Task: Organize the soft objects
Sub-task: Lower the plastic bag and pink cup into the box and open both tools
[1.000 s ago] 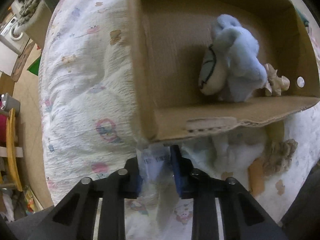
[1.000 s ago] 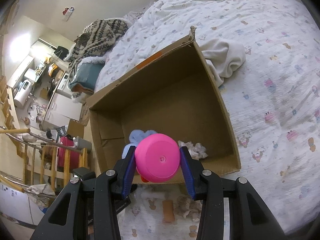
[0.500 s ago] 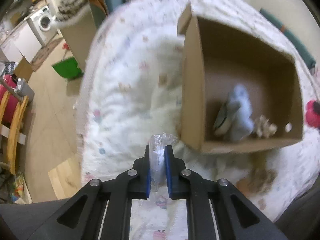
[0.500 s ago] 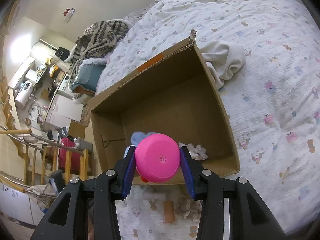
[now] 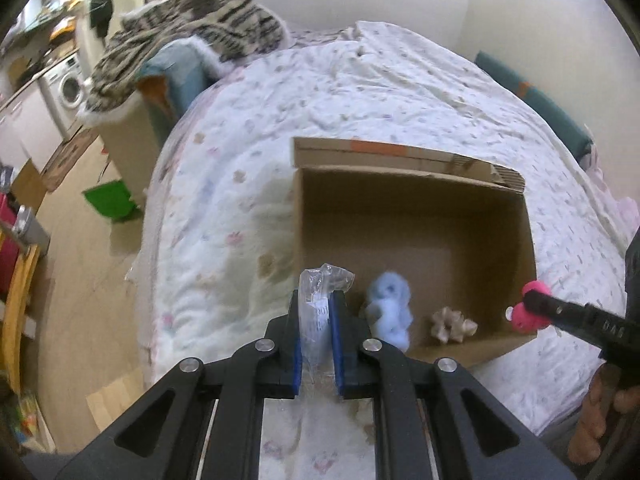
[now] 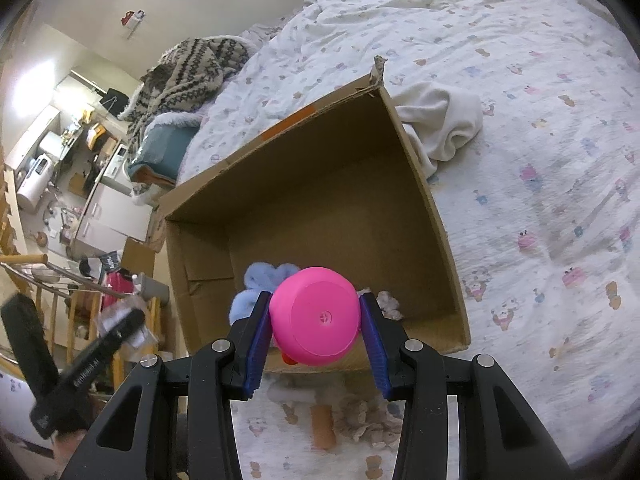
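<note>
My left gripper (image 5: 317,300) is shut on a crumpled clear plastic bag (image 5: 326,276) with a printed label, held above the near left corner of the cardboard box (image 5: 400,152). Inside the box lie a light blue plush toy (image 5: 390,312) and a small beige fuzzy piece (image 5: 452,326). My right gripper (image 6: 315,300) is shut on a round pink toy (image 6: 316,328), hovering over the box's near wall (image 6: 424,200). The blue plush (image 6: 256,284) peeks out behind it. The left gripper (image 6: 120,328) shows blurred at the left edge of the right wrist view.
The box stands on a bed with a printed white quilt (image 5: 400,80). A white cloth (image 6: 440,124) lies at the box's far right corner. An orange tube (image 6: 322,424) and a brown fuzzy item (image 6: 360,420) lie in front of the box. Floor and furniture are left of the bed.
My left gripper pinched tighter on the plastic bag and rose from the quilt in front of the box to well above it. The right gripper with the pink toy stayed put.
</note>
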The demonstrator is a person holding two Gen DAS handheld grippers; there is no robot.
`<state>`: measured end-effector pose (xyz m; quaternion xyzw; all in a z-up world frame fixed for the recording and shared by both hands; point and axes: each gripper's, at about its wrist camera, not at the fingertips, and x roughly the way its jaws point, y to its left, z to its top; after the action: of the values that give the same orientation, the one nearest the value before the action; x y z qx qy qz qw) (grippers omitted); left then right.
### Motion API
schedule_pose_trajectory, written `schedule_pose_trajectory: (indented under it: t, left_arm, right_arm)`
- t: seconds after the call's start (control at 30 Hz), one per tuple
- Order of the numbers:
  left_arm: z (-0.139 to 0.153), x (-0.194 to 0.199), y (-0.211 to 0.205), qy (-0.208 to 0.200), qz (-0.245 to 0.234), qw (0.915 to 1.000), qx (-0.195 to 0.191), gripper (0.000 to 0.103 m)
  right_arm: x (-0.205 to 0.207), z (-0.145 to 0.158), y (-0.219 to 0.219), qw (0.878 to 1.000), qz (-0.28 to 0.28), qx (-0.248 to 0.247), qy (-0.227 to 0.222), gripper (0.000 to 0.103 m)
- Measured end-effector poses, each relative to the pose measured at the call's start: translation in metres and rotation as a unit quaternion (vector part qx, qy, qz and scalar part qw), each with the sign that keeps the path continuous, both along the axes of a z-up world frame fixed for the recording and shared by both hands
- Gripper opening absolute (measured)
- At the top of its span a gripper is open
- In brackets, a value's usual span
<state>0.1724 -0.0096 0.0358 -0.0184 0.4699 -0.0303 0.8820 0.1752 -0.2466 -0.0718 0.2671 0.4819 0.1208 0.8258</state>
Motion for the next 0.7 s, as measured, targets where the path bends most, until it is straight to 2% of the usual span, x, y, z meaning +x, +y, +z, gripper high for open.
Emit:
schedule_pose_trajectory:
  t: [0.23,0.4,0.6,0.7]
  left_arm:
    - [-0.02,0.018,-0.028,-0.003,-0.029,0.9995,0.012,0.011]
    - [-0.043,0.023,-0.032,0.014,-0.04,0.9991,-0.001,0.011]
    - [-0.059,0.032,-0.018,0.039,-0.012,0.9984,-0.04,0.011]
    - [-0.066,0.034,-0.015,0.053,-0.007,0.9975,-0.046,0.011]
  right_arm:
    - [0.005,-0.01,0.008,1.0,0.007,-0.016,0.009,0.045]
    - [0.009,-0.017,0.015,0.999,0.014,-0.023,0.019,0.045]
    - [0.011,-0.022,0.026,0.999,0.028,-0.035,0.026,0.045]
    - [0.013,-0.028,0.03,0.998,0.036,-0.042,0.035,0.045]
